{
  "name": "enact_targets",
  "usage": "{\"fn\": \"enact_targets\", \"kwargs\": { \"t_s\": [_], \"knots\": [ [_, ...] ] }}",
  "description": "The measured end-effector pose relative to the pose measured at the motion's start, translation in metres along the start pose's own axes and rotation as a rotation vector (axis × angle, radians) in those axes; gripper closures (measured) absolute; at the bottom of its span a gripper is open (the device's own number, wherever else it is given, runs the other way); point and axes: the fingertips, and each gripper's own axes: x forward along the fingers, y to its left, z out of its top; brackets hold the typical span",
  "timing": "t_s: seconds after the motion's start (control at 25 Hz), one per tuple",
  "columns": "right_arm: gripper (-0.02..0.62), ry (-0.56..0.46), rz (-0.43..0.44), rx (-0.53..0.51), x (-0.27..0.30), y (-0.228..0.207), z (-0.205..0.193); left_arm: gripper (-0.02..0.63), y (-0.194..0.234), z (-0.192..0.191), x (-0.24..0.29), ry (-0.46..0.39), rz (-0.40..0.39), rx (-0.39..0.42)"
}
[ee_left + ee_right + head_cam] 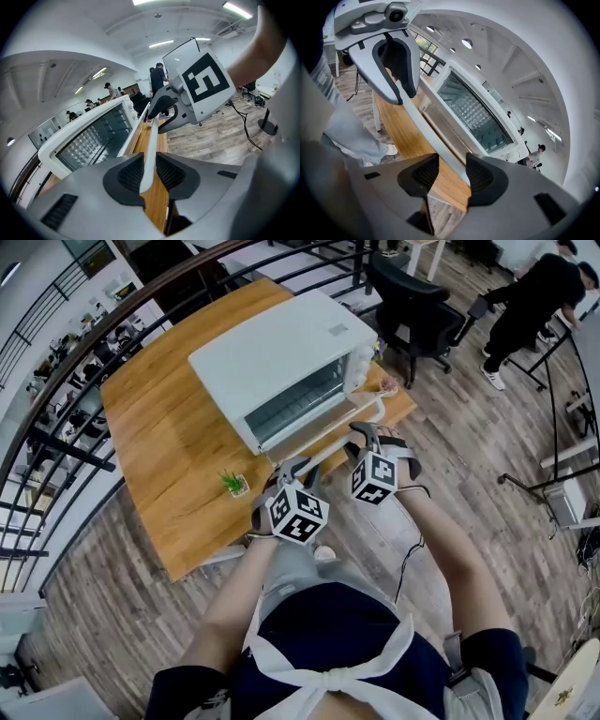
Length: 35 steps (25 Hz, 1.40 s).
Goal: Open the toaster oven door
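A white toaster oven [281,362] stands on the wooden table [159,437], its glass door [300,404] tipped slightly outward. The long white door handle [330,448] runs along the table's near edge. My left gripper [291,470] is at the handle's left end. In the left gripper view the handle [151,145] lies between the pads [129,176] of that gripper [150,172], which press on it. My right gripper [361,435] is at the right end. There the handle [426,126] passes between the jaws of the right gripper [452,172], with a gap on one side.
A small potted plant [234,484] sits on the table left of the oven. A black office chair [412,306] stands behind the table. A dark railing [56,446] curves round the left side. A person [539,306] stands at the far right.
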Motion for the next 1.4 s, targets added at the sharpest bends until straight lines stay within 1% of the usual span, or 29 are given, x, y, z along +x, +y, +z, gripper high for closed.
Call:
{"fn": "enact_targets", "kwargs": {
  "t_s": [0.32,0.56,0.68,0.8,0.88,1.16,1.28,1.4],
  "knots": [
    [0.417,-0.019,0.035,0.046,-0.007,0.011,-0.005,0.512,-0.011,-0.003,0.001,0.018,0.02,0.006],
    [0.413,-0.052,0.039,0.074,-0.014,0.012,-0.002,0.512,-0.011,-0.004,0.003,0.023,0.032,0.011],
    [0.425,-0.062,0.038,0.082,-0.021,0.012,0.001,0.512,-0.011,-0.003,0.002,0.019,0.033,0.011],
    [0.43,-0.085,0.026,0.065,-0.03,0.013,0.008,0.512,-0.011,-0.003,0.002,0.017,0.034,0.013],
    [0.446,-0.107,0.018,0.062,-0.036,0.012,0.013,0.512,-0.012,-0.004,0.002,0.017,0.033,0.018],
    [0.445,-0.153,-0.018,0.011,-0.046,0.009,0.035,0.512,-0.02,-0.007,0.004,0.017,0.028,0.026],
    [0.446,-0.158,-0.029,-0.04,-0.044,0.009,0.044,0.512,-0.022,-0.009,0.005,0.018,0.023,0.029],
    [0.446,-0.141,-0.026,-0.103,-0.037,0.009,0.048,0.512,-0.025,-0.01,0.006,0.021,0.015,0.029]
  ]
}}
